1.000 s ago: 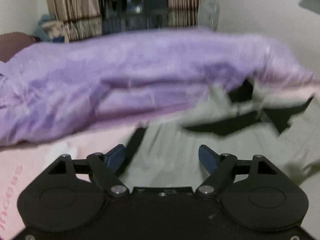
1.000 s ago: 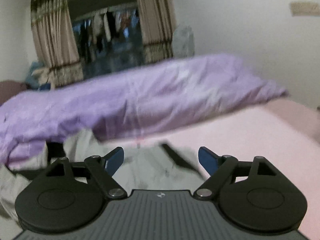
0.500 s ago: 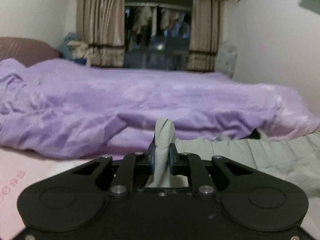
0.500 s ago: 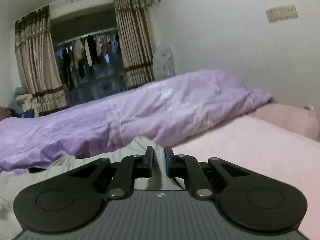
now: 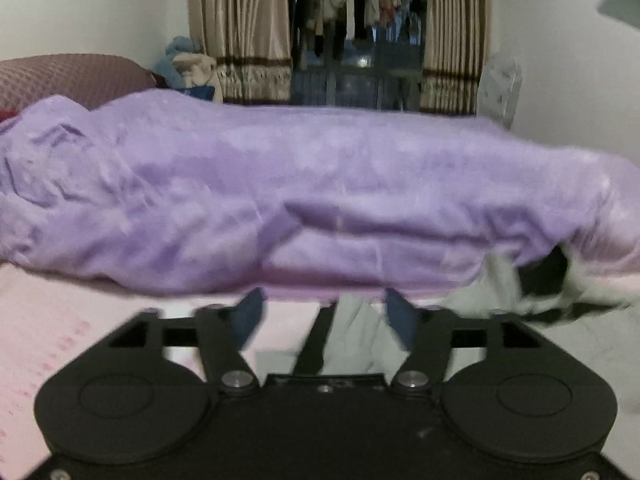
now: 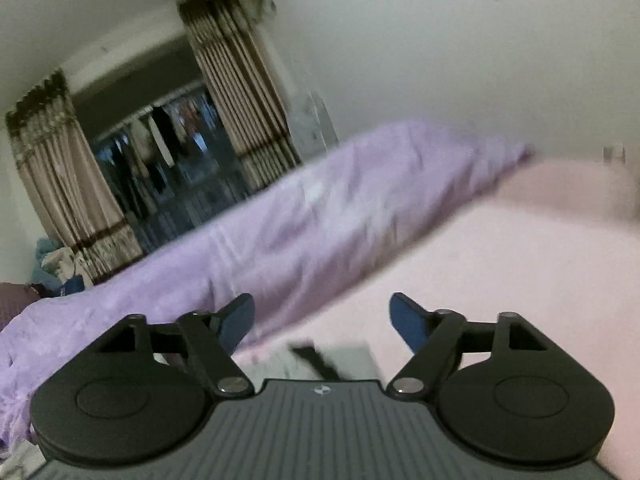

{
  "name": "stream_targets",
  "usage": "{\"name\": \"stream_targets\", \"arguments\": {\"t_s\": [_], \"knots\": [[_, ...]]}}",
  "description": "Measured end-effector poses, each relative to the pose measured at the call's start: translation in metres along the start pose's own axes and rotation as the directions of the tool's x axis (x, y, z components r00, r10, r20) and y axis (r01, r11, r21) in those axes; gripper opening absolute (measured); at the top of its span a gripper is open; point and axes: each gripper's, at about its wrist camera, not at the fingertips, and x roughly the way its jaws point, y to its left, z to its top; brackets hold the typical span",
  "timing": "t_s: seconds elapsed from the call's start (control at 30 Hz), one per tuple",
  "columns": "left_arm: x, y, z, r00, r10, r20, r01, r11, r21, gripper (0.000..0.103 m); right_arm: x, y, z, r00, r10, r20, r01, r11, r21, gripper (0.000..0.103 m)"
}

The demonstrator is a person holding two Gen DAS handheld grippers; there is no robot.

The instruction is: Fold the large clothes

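Note:
A pale grey-green garment (image 5: 356, 340) with black strips lies on the pink bed sheet (image 5: 60, 320), its far part bunched against the purple blanket (image 5: 320, 200). My left gripper (image 5: 324, 314) hovers just above it, jaws opening wide; cloth shows below the gap, but the blue pads (image 5: 250, 312) touch nothing. In the right wrist view, a corner of the same garment (image 6: 344, 360) with a black strip lies under my right gripper (image 6: 324, 316). Its jaws are opening too, and its pads (image 6: 408, 320) hold nothing. This view is rolled and blurred.
The rolled purple blanket (image 6: 320, 220) runs across the bed behind the garment. Beyond it are striped curtains (image 5: 240, 32), a doorway with hanging clothes (image 5: 352, 20), a fan (image 5: 500, 92) and a maroon headboard (image 5: 72, 76). Pink sheet (image 6: 500, 280) stretches to the right.
Half a second ago both grippers were shut on folds of the grey-green garment. Both have now opened and the cloth has dropped out. The right view has rolled.

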Motion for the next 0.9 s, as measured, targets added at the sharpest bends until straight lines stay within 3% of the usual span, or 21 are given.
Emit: {"name": "stream_targets", "arguments": {"t_s": [0.07,0.1,0.17,0.27,0.37,0.43,0.57,0.6,0.63,0.67,0.7,0.73,0.77,0.8,0.83,0.9], "knots": [[-0.041,0.008,-0.002,0.999,-0.037,0.031,0.037,0.999,0.005,0.101,-0.024,0.003,0.012,1.000,0.014,0.004,-0.014,1.000,-0.027,0.103],[-0.058,0.011,-0.008,0.998,-0.051,0.047,0.051,0.999,0.016,0.103,-0.034,0.004,0.016,0.999,0.046,-0.028,-0.047,0.997,-0.054,0.103],[-0.078,0.016,-0.022,1.000,-0.015,-0.003,0.015,0.999,0.045,0.103,-0.042,0.004,0.020,0.989,0.088,-0.119,-0.105,0.984,-0.145,0.103],[-0.101,0.031,-0.049,0.993,0.058,-0.103,-0.055,0.998,0.026,0.103,-0.067,0.009,0.012,0.972,-0.017,-0.233,-0.060,0.947,-0.317,0.103],[-0.121,0.052,-0.079,0.982,0.016,-0.186,-0.032,0.996,-0.082,0.103,-0.101,0.001,-0.011,0.955,-0.069,-0.288,-0.054,0.915,-0.400,0.103],[-0.124,0.055,-0.096,0.970,-0.011,-0.241,-0.012,0.995,-0.095,0.103,-0.111,-0.004,-0.030,0.930,-0.081,-0.359,-0.084,0.903,-0.422,0.103],[-0.109,0.050,-0.120,0.939,0.004,-0.344,-0.022,0.999,-0.048,0.103,-0.106,-0.017,-0.066,0.872,-0.120,-0.474,-0.101,0.905,-0.414,0.103],[-0.103,0.048,-0.125,0.930,-0.009,-0.367,-0.009,0.999,-0.047,0.103,-0.102,-0.018,-0.072,0.870,-0.124,-0.477,-0.092,0.910,-0.405,0.103],[-0.096,0.045,-0.131,0.926,-0.037,-0.376,0.021,0.999,-0.047,0.103,-0.104,-0.021,-0.077,0.882,-0.105,-0.460,-0.087,0.922,-0.378,0.102],[-0.090,0.043,-0.136,0.924,-0.067,-0.375,0.052,0.997,-0.048,0.101,-0.102,-0.020,-0.078,0.893,-0.097,-0.440,-0.083,0.925,-0.371,0.088],[-0.087,0.040,-0.138,0.933,-0.074,-0.353,0.064,0.997,-0.042,0.095,-0.101,-0.018,-0.079,0.899,-0.100,-0.427,-0.080,0.919,-0.385,0.076],[-0.088,0.037,-0.138,0.943,-0.095,-0.318,0.089,0.995,-0.033,0.082,-0.101,-0.016,-0.077,0.903,-0.105,-0.417,-0.072,0.919,-0.387,0.035],[-0.092,0.033,-0.136,0.942,-0.133,-0.307,0.127,0.991,-0.040,0.054,-0.101,-0.016,-0.074,0.906,-0.101,-0.412,-0.063,0.929,-0.365,0.023],[-0.094,0.029,-0.131,0.938,-0.118,-0.325,0.113,0.993,-0.032,0.033,-0.100,-0.019,-0.069,0.904,-0.090,-0.419,-0.056,0.945,-0.323,0.018],[-0.096,0.026,-0.124,0.937,-0.081,-0.339,0.084,0.996,-0.008,0.025,-0.103,-0.021,-0.065,0.904,-0.070,-0.422,-0.055,0.959,-0.277,0.013],[-0.107,0.035,-0.112,0.940,-0.093,-0.329,0.079,0.995,-0.055,0.009,-0.116,-0.023,-0.054,0.916,-0.049,-0.399,-0.051,0.971,-0.235,0.011]]}}
